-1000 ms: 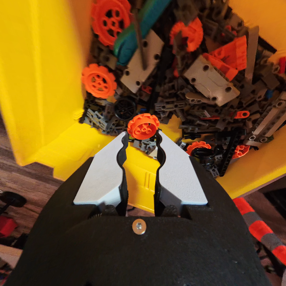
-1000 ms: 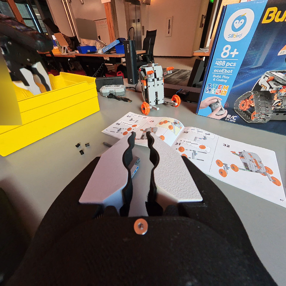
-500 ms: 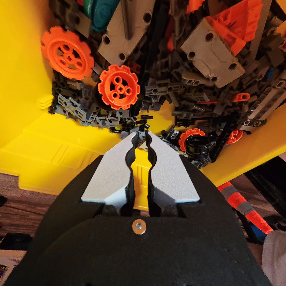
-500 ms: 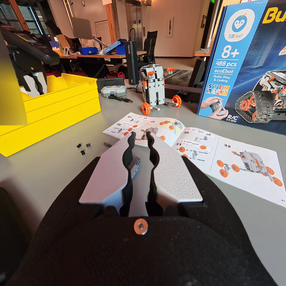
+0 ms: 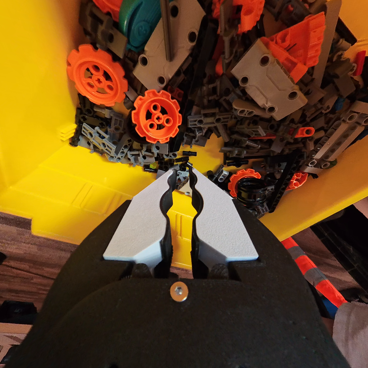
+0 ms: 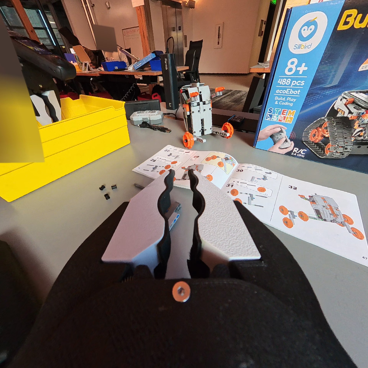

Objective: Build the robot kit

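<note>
- Your left tool (image 5: 182, 169) points down into the yellow bin (image 5: 59, 189), tips at the near edge of the heap where the parts thin out and single ones can be reached.
- Its jaws are narrow, with a small grey part (image 5: 182, 175) between the tips. I cannot tell whether they pinch it or only bracket it, because the fingers cover its sides.
- An orange wheel (image 5: 157, 116) lies at 11 o'clock from the tips. A black ring (image 5: 251, 191) lies at 4 o'clock, half over another orange wheel.
- Much of the heap is buried under grey plates, and the top edge of the view cuts it off.
- Your right tool (image 6: 181, 173) hangs low over the grey counter (image 6: 59, 219), jaws narrowly apart and holding nothing.
- A grey beam (image 6: 175, 213) lies flat on the counter under its left finger, which hides most of the beam.
- Three black pins (image 6: 107, 190) lie loose at 9 o'clock, kept out of the bin and within reach.
- The booklet (image 6: 298, 209) lies open from 12 to 3 o'clock, where you can read it.
- The model (image 6: 199, 115) stands upright beyond it at 12 o'clock.
- The box (image 6: 318, 89) stands at 2 o'clock, cut off at the right edge.
</note>
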